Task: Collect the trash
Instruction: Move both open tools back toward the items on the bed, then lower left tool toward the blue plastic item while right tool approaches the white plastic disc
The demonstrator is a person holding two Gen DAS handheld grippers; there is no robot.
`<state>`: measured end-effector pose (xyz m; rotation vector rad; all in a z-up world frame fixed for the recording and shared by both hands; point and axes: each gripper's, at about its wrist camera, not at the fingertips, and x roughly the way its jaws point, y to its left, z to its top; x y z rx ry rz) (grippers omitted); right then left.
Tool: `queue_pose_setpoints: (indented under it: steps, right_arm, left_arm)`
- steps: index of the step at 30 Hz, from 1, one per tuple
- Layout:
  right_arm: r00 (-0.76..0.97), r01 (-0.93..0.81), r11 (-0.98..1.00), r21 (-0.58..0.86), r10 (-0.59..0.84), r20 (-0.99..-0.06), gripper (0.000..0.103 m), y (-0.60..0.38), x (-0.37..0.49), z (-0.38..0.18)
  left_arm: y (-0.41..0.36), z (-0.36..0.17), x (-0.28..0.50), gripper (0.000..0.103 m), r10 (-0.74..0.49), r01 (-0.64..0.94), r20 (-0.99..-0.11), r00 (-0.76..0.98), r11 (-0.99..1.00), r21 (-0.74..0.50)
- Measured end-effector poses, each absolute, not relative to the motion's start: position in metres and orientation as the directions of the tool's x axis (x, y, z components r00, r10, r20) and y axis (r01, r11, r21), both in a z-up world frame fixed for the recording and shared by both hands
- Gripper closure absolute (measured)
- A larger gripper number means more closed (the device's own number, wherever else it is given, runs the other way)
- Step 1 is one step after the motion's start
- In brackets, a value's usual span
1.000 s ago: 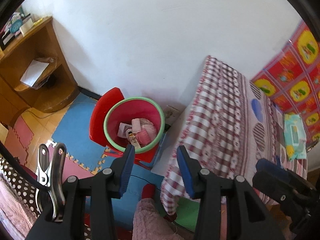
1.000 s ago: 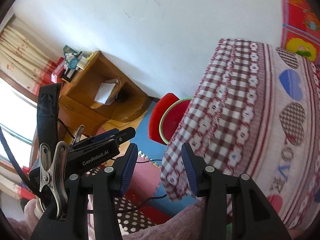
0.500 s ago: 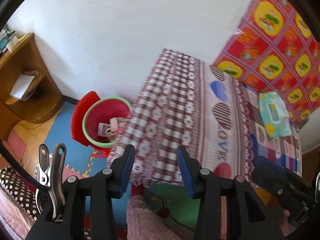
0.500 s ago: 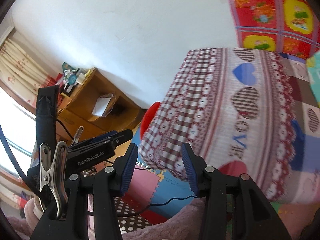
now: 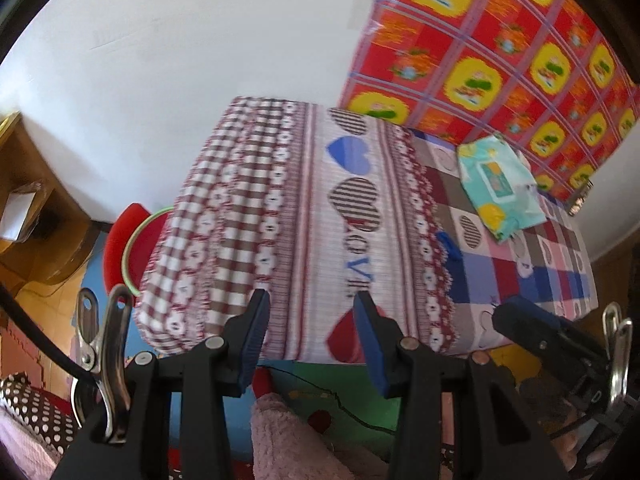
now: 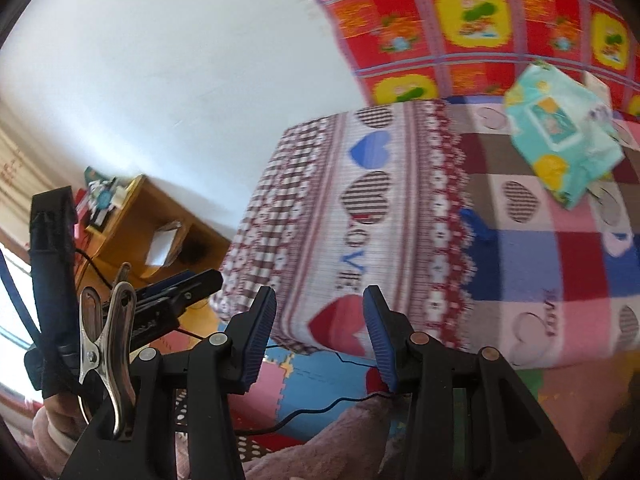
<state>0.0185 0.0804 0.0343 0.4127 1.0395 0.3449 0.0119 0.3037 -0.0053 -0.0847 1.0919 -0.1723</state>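
Left gripper (image 5: 310,344) held open with nothing between its blue pads, hovering at the near edge of the cloth-covered surface (image 5: 304,216); right gripper (image 6: 320,334) likewise spread wide and empty at that same edge. Left of the surface and partly hidden by the hanging checked cloth, green-rimmed red trash bucket (image 5: 138,248) on the floor. Far right on the surface, close to the red-and-yellow wall covering (image 5: 500,40), pale blue wet-wipes pack (image 5: 498,184) lying flat, well apart from both grippers.
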Motion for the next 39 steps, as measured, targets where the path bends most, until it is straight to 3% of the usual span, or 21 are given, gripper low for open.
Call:
queue_pose_setpoints:
  steps: [20, 39]
  right_arm:
    - [0.445, 0.164, 0.903, 0.398, 0.292, -0.847, 0.056, -0.032, 0.033, -0.011]
    - [0.345, 0.409, 0.857, 0.312, 0.171, -0.923, 0.056, -0.111, 0.05, -0.065]
  left_arm:
    - [0.178, -0.037, 0.07, 0.058, -0.294, 0.291, -0.894, 0.337, 0.936, -0.198]
    - [0.107, -0.092, 0.121, 0.058, -0.293, 0.357, -0.938, 0.182, 0.909, -0.215]
